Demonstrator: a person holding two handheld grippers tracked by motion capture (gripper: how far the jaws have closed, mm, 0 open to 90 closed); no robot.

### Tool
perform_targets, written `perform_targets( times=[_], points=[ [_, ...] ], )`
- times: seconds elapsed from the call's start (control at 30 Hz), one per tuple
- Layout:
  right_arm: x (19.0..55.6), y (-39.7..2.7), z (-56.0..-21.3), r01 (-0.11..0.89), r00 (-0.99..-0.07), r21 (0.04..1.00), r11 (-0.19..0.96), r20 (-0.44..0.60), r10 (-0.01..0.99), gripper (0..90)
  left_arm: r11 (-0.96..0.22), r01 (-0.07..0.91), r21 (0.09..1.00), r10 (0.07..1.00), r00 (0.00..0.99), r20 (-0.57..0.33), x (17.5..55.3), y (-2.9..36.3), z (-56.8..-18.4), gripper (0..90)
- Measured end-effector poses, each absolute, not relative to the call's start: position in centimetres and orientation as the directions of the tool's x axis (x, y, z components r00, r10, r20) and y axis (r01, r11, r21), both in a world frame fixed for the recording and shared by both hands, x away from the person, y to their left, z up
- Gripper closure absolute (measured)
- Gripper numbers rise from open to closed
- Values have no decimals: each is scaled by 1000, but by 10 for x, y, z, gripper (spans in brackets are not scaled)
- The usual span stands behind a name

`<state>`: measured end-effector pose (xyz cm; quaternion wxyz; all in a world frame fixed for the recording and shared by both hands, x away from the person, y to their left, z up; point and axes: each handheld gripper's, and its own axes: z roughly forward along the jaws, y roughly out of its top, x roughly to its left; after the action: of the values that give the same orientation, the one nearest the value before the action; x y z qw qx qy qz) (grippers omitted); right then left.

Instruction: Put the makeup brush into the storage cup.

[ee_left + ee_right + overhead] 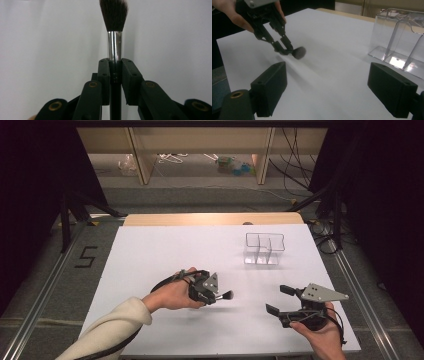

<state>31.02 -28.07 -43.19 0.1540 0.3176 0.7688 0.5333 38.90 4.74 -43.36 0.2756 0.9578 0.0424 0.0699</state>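
**High view: makeup brush clamped in the left gripper, right one wide open**

High view puts the left gripper [216,296] low on the white table [150,255], left of centre, clamped on a makeup brush [225,295]. Brush sticks out to the right, dark bristles leading, lifted just off the sheet with a soft shadow under it. Held by a hand [172,295] coming out of a cream sleeve [112,327].

Left gripper view, close up: both jaws pinched tight on the black handle, silver ferrule [114,45] poking out right past the jaw tips, bristle head [114,13] beyond that against plain white. Brush runs straight along the jaws, dead centre.

Right gripper [277,300] sits near the bottom right of the table, jaws spread wide, nothing between them. Well apart from the brush. Right gripper view backs that up: two black pads far apart, bare sheet between, and the other gripper [288,51] farther off with the fluffy tip [298,52] hanging just above the surface, a bit blurred.

Clear plastic organizer [264,248] stands toward the far right of the table, upright, split by dividers into compartments. Well apart from both grippers. Wooden table edge [210,218] peeks out past the far side of the sheet.
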Motion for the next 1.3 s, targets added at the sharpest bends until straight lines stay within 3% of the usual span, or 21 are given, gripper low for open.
perform_targets(
  times=[0.2,0.73,1.3],
  points=[
    [311,-281,-433,314,-750,921,230,92,654,168,-762,73,644,193,974,118,382,59,-428,779],
    [310,-280,-433,340,-746,913,224,117,655,168,-573,170,802,360,931,60,370,82,-427,779],
    [311,-281,-433,324,-744,917,232,96,661,169,-426,228,876,448,894,-15,367,85,-426,778]
  ],
)
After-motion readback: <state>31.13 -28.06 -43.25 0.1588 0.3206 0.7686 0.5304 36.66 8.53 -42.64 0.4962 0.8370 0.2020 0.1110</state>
